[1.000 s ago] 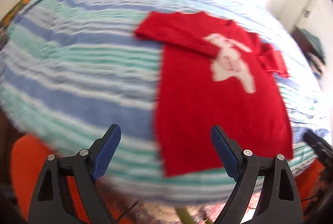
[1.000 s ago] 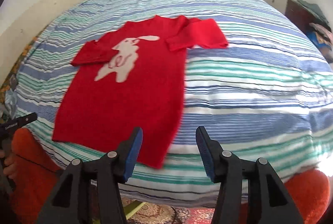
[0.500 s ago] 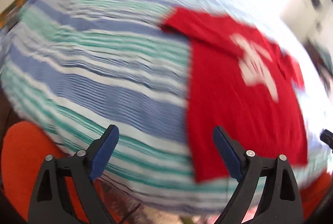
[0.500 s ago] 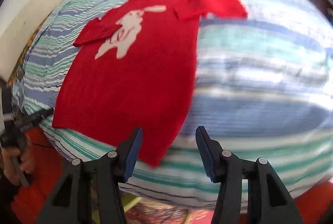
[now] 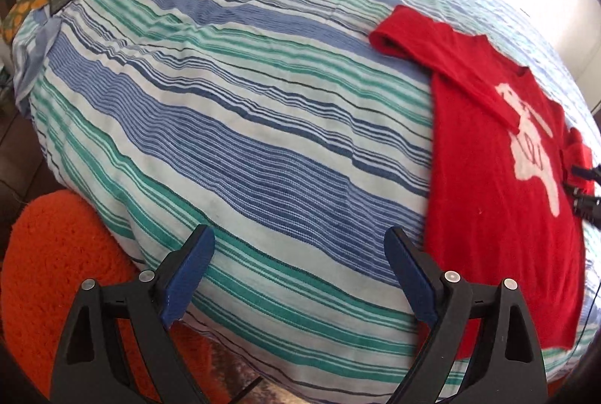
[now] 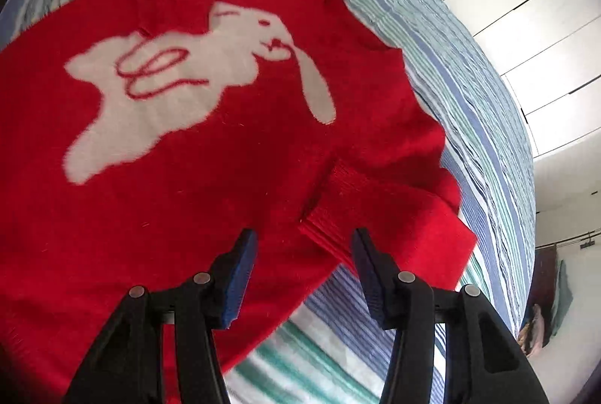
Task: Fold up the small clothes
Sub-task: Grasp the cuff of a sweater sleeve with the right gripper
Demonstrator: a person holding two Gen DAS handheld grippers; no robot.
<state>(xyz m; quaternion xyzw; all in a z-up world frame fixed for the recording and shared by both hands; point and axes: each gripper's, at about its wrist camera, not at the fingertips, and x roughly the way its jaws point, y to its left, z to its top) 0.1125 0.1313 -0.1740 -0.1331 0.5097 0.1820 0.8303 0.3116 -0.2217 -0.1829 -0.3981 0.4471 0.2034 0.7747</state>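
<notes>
While sweater (image 6: 210,148) lies flat on bed (image 5: 233,126), right gripper (image 6: 303,272), jaws apart, nears cuff (image 6: 338,212) at 1 o'clock; left gripper (image 5: 298,276) apart, empty. Step: sleeve fold. Next: pinch cuff.

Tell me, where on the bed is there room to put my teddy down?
The big bare patch is the striped bedspread left of the red sweater, running back to the orange-patterned edge. There is another bare strip beyond the sweater's folded sleeve. The sweater's own side is taken.

Fuzzy knit sweater (image 6: 210,178) – woven bedspread (image 5: 233,126) (matt)
</notes>
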